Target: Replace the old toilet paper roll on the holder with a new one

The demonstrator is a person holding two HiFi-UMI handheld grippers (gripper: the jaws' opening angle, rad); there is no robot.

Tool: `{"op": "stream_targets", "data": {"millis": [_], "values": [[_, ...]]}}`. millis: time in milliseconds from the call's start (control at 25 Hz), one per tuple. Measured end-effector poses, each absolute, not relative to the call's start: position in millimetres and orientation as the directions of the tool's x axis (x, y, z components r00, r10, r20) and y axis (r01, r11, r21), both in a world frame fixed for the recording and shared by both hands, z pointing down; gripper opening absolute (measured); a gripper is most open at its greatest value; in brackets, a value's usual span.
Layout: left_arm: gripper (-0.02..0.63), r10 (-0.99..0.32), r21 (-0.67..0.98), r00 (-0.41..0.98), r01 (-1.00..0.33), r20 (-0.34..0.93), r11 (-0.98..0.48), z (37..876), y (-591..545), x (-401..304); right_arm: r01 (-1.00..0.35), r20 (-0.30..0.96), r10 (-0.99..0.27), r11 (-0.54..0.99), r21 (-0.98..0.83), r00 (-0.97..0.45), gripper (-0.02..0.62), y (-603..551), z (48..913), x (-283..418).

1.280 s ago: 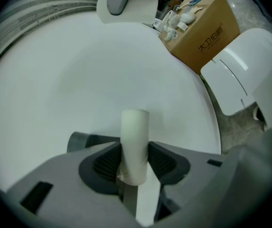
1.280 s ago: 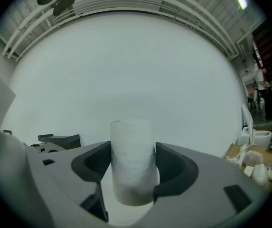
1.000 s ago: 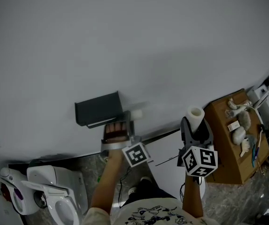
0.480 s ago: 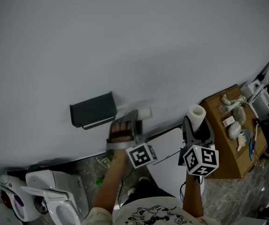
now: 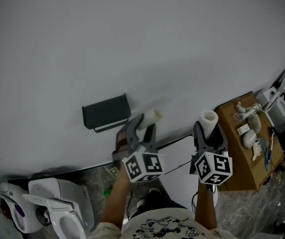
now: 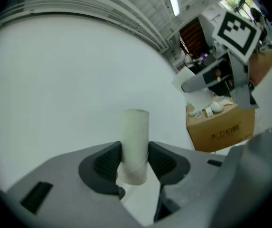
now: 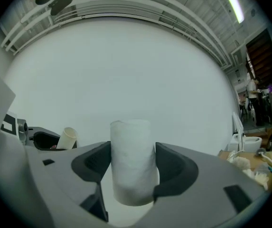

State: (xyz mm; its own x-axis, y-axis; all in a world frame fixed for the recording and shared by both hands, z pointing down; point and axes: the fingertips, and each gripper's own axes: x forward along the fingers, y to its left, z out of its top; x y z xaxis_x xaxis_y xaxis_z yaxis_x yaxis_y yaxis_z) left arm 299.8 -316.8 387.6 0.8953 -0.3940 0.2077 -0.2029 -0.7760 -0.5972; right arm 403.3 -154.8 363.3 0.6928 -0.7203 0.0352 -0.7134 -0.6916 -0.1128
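My left gripper [image 5: 143,127] is shut on a bare cardboard tube [image 6: 135,144], the old roll's core [image 5: 151,116], held clear of the wall to the right of the dark grey holder [image 5: 106,113]. The tube stands upright between the jaws in the left gripper view. My right gripper [image 5: 209,133] is shut on a fresh white toilet paper roll [image 7: 132,163], which also shows upright [image 5: 208,119] in the head view. The left gripper's tube [image 7: 68,137] appears at the left of the right gripper view.
A plain white wall [image 5: 142,44] fills most of the view. A cardboard box [image 5: 249,148] with small items on top stands at the right. Toilets [image 5: 52,210] sit at the lower left on a speckled floor.
The left gripper has pulled away from the holder, risen and rolled, so the tube now points up and to the right. The right gripper has hardly moved.
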Motion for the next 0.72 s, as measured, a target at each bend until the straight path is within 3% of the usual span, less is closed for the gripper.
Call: {"op": "stream_targets", "data": {"millis": [200,440,720], "values": [[0.183,-0.339,-0.333,0.93,-0.279,0.138,-0.9,363.2,-325.1,268.4,-0.733,0.017,-0.739,-0.67,-0.122,0.673,0.296,-163.6,358.7,388.9],[0.183,-0.355,-0.07,0.935,-0.353,0.009,-0.933,337.1,-345.8,224.8,-0.751,-0.003,-0.761,-0.639,-0.167,0.648,0.296,-177.2,357.2,374.5],[0.183,-0.418,-0.012,0.908,-0.419,-0.021,-0.908,330.8,-363.8,193.2,-0.782,-0.006,-0.795,-0.597,-0.179,0.607,0.296,-198.4,357.5,357.8]]}}
